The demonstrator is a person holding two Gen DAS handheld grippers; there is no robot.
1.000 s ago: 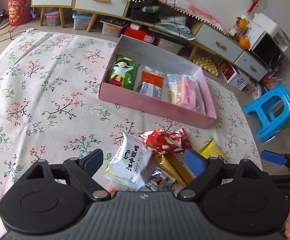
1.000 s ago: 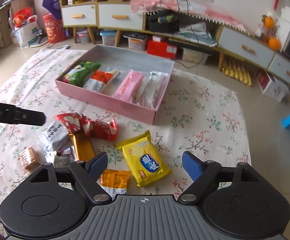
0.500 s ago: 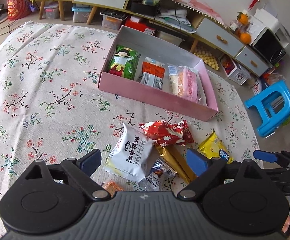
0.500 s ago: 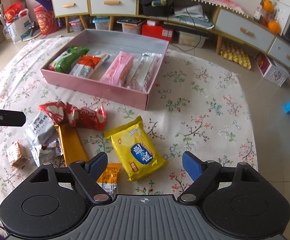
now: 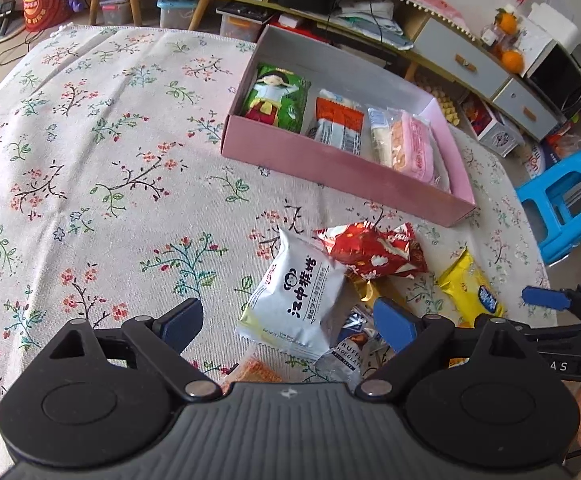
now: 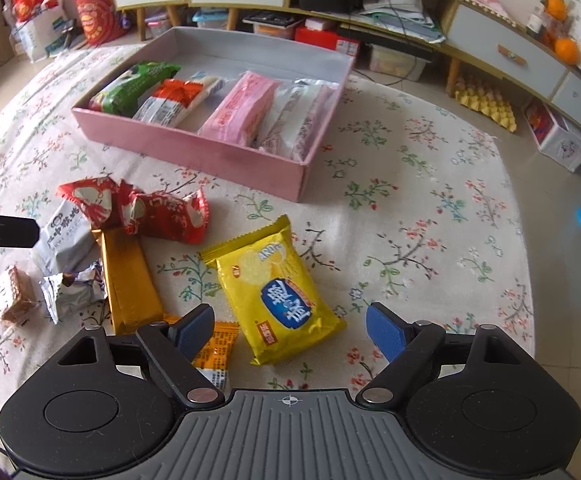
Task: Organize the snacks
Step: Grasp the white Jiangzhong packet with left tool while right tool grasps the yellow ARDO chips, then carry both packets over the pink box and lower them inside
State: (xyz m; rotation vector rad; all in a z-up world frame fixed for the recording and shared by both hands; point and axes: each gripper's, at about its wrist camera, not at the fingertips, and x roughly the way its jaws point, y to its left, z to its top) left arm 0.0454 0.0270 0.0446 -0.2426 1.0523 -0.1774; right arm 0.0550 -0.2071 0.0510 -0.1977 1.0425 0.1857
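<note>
A pink box on the floral cloth holds a green pack, an orange-white pack and pink and clear packs. Loose snacks lie in front of it. My left gripper stands open just above a white pack, its pads apart from it on either side. My right gripper hangs open over a yellow pack, not touching it. Red packs, a gold bar, a small orange sachet and a brown cube lie nearby.
A low cabinet with drawers and clutter runs along the back. A blue stool stands off the cloth's right edge. Bare floral cloth spreads to the left of the box, and more to the right in the right wrist view.
Both grippers have come lower toward the loose pile. The white pack now sits between the left pads and the yellow pack is closer under the right gripper. No snack has moved.
</note>
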